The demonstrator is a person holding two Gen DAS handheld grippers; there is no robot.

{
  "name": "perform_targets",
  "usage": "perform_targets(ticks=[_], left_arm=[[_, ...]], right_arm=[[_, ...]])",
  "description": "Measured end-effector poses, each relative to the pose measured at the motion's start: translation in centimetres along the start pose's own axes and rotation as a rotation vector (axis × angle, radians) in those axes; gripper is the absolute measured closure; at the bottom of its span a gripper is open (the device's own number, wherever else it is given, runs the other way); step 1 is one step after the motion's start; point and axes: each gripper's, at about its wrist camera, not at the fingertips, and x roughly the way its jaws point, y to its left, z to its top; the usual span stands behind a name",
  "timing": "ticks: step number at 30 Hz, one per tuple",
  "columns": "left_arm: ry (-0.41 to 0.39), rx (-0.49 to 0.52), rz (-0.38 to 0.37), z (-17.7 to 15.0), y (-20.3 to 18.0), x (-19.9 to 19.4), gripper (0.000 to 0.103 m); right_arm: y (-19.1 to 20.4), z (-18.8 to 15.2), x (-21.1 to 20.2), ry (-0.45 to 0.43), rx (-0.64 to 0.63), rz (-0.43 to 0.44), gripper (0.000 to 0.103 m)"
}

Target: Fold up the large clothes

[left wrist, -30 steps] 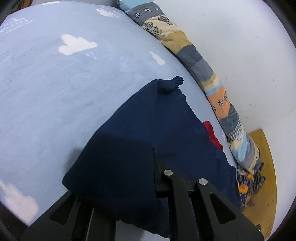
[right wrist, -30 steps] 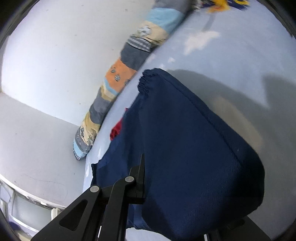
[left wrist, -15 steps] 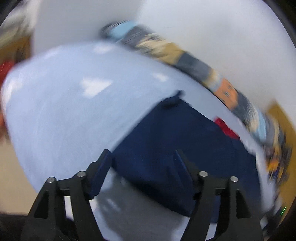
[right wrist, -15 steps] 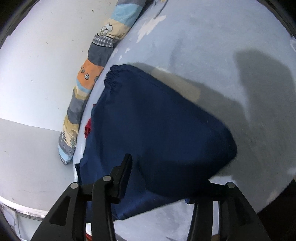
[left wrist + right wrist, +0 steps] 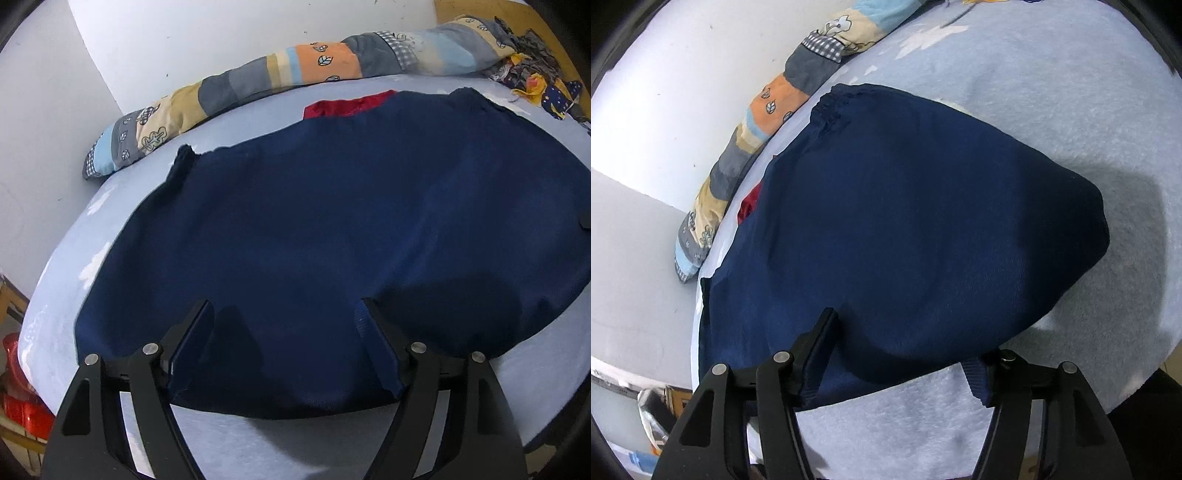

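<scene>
The left gripper [image 5: 284, 332] hangs low over the near edge of a navy garment [image 5: 332, 229], its two black fingers spread wide with nothing between them but the cloth lying below. The right gripper [image 5: 905, 347] is also spread wide, its left finger [image 5: 816, 343] over the near hem and its right finger partly hidden behind a bulging fold of the fabric.

The navy garment lies on a pale blue bed sheet [image 5: 332, 443] printed with white cloud shapes. The cloth is a matte, finely woven fabric, folded over on itself into a broad, soft-edged slab with rounded, puffy fold lines rather than sharp creases. In the left wrist view its long axis runs left to right, roughly parallel to the wall. A gathered, elastic-looking cuff or waistband [image 5: 831, 107] sits at the far corner in the right wrist view, pointing away from that gripper toward the bolster. A small patch of red fabric [image 5: 347, 105] peeks out from under the far edge of the navy cloth.

Along the wall lies a long patchwork bolster [image 5: 258, 85], a stuffed tube of grey, orange, beige and light blue panels with leaf prints. A crumpled heap of dark patterned cloth [image 5: 535, 81] sits at its right end.
</scene>
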Motion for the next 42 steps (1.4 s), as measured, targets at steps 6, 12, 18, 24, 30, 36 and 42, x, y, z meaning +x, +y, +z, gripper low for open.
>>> perform_targets(ticks=[6, 12, 18, 24, 30, 36, 42], left_arm=[[-0.028, 0.008, 0.014, -0.4, -0.2, -0.2, 0.021], [-0.021, -0.026, -0.012, -0.5, 0.3, 0.0, 0.021], [-0.015, -0.053, -0.024, -0.4, 0.3, 0.3, 0.02], [-0.009, -0.074, -0.036, -0.4, 0.4, 0.4, 0.02], [-0.007, -0.082, -0.038, -0.4, 0.4, 0.4, 0.02], [-0.009, -0.083, -0.041, -0.4, 0.5, 0.5, 0.02], [-0.007, -0.091, -0.047, -0.3, 0.4, 0.6, 0.02]], right_arm=[[-1.0, 0.6, -0.7, -0.029, 0.074, 0.1, 0.037], [-2.0, 0.7, -0.3, -0.051, 0.163, 0.179, 0.037], [-1.8, 0.9, 0.2, -0.057, 0.145, 0.155, 0.045], [-2.1, 1.1, 0.2, -0.078, 0.148, 0.151, 0.065], [-1.9, 1.5, -0.1, -0.116, 0.147, 0.195, 0.072], [-3.1, 1.8, 1.7, -0.092, 0.219, 0.235, 0.068], [-3.5, 2.0, 2.2, -0.093, 0.246, 0.267, 0.07]])
